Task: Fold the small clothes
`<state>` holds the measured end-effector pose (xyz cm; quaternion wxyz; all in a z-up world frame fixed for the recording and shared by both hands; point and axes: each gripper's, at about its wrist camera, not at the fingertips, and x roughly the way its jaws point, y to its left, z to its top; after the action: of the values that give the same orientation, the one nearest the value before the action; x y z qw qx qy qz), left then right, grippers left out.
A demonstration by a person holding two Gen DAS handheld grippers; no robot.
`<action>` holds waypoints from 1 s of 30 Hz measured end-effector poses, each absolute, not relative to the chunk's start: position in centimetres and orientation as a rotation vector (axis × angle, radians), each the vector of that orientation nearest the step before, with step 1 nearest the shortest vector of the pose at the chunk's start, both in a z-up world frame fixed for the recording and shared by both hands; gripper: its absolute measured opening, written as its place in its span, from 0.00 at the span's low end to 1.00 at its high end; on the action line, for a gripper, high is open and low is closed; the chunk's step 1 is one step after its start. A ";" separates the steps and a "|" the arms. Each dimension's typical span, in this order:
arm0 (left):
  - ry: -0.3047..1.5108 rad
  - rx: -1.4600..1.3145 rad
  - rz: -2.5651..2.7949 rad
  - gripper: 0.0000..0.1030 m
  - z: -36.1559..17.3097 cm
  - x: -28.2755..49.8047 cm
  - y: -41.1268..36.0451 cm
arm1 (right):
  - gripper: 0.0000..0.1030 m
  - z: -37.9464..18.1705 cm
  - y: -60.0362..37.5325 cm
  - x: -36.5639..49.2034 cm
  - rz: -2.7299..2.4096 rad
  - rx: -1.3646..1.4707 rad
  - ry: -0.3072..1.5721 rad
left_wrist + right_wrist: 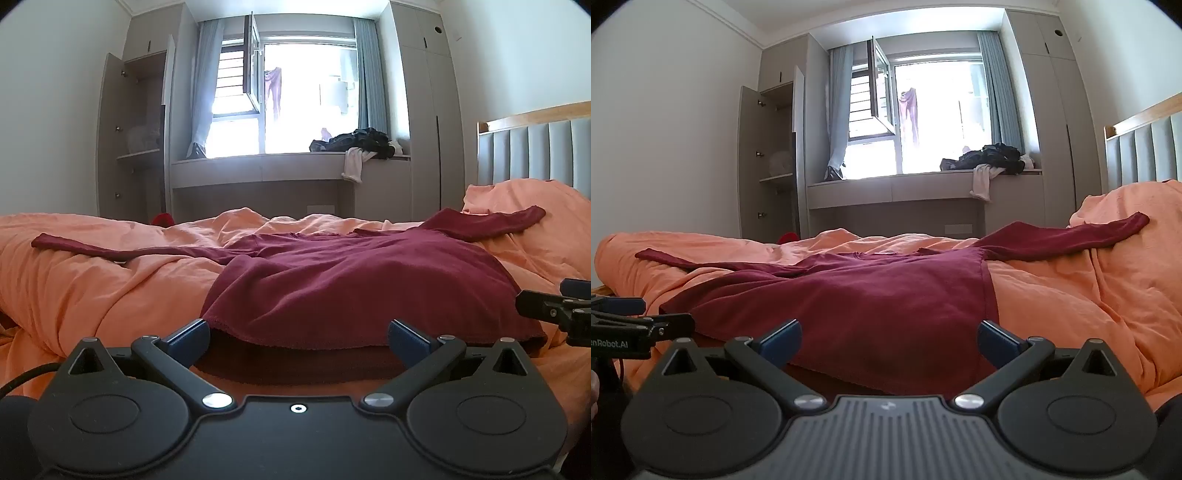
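Bed [92, 280] with rumpled orange duvet filled lower room; window [306, 96] and grey wardrobes stood beyond. Dark red long-sleeved top [332, 280] lay spread flat on duvet, sleeves stretched out to both sides, hem nearest cameras. Pile of dark clothes [362, 142] sat on window ledge. Left hand-held gripper [299, 336] hovered at hem, jaws released wide, gripping nothing. Right hand-held gripper [890, 338] hovered at hem just beside it, jaws likewise spread, empty.
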<state>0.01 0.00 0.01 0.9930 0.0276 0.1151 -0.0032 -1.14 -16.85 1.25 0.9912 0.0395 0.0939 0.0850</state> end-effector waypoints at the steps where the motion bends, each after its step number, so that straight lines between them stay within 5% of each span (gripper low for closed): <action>1: 0.232 0.055 -0.006 1.00 0.0 0.0 0.0 | 1.00 1.3 -16.8 -1.1 0.170 0.078 0.189; 30: 0.231 0.045 -0.008 1.00 0.0 0.0 0.0 | 1.00 1.3 -16.4 -1.0 0.169 0.077 0.190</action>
<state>0.01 0.00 0.02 0.9931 0.0224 0.1152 -0.0040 -1.01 -16.35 1.26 0.9912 0.0386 0.0946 0.0841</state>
